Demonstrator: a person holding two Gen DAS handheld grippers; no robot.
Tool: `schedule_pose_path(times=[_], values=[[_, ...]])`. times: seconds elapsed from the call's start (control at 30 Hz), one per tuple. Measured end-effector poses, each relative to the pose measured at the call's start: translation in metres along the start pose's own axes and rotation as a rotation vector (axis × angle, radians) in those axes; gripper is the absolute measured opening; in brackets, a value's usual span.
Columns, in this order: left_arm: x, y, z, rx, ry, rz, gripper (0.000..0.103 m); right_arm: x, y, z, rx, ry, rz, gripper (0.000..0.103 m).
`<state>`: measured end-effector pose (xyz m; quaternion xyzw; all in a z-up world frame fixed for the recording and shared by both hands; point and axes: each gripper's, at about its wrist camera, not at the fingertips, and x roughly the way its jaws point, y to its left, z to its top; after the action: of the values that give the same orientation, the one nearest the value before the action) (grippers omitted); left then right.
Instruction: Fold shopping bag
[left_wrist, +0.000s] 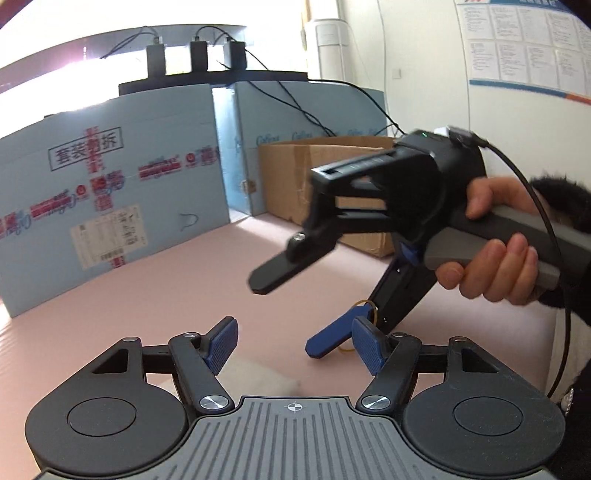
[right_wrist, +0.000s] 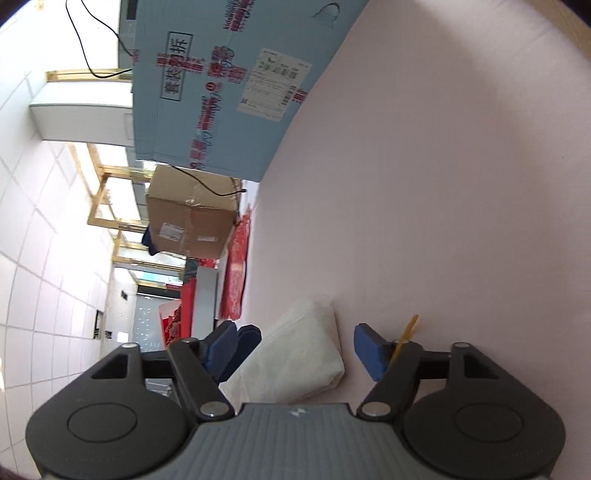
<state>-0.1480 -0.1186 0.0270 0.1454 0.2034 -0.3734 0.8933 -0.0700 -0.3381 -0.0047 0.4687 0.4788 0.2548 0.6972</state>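
The folded white shopping bag (right_wrist: 295, 358) lies flat on the pink table (right_wrist: 443, 184), just ahead of the right gripper (right_wrist: 295, 349), whose jaws gape with nothing clamped. The left gripper (left_wrist: 293, 341) hangs open too. A yellow rubber band (left_wrist: 369, 314) sits by the right one's lower finger. Behind stand a blue board (left_wrist: 110, 192), a cardboard box (left_wrist: 291, 177) and white walls.

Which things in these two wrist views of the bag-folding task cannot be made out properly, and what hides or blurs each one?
- White shopping bag: in the right wrist view its near end is hidden behind the right claw; in the left wrist view it is only a blur.
- Yellow rubber band: mostly hidden behind the right claw's finger in the left wrist view.
- Printed label on the blue board: too small to read.
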Motion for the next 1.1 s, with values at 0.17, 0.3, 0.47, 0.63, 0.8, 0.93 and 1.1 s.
schedule_pose_path(times=[0.17,0.3,0.47,0.63,0.8,0.93,1.1], values=[[0.012,-0.012,0.003,0.014,-0.048,-0.074,0.07,0.006,0.047,-0.002,-0.15,0.037,-0.218,0.093],[0.016,-0.022,0.0,0.096,-0.065,-0.021,0.075,0.005,0.042,-0.001,-0.042,0.009,-0.135,0.092],[0.018,-0.015,-0.003,0.069,-0.064,0.043,0.08,0.0,0.016,-0.005,0.144,-0.071,-0.012,0.092],[0.014,-0.01,-0.004,0.08,-0.033,0.031,0.08,-0.007,0.008,-0.007,0.174,-0.086,0.006,0.09],[0.02,-0.006,-0.003,0.078,0.036,0.082,0.08,-0.012,0.007,-0.007,0.176,-0.115,-0.006,0.092],[0.021,-0.001,0.0,0.059,0.041,0.125,0.08,-0.016,0.002,-0.008,0.189,-0.143,-0.002,0.091],[0.023,-0.001,0.004,0.052,0.008,0.149,0.08,-0.018,-0.007,-0.008,0.221,-0.161,-0.026,0.092]])
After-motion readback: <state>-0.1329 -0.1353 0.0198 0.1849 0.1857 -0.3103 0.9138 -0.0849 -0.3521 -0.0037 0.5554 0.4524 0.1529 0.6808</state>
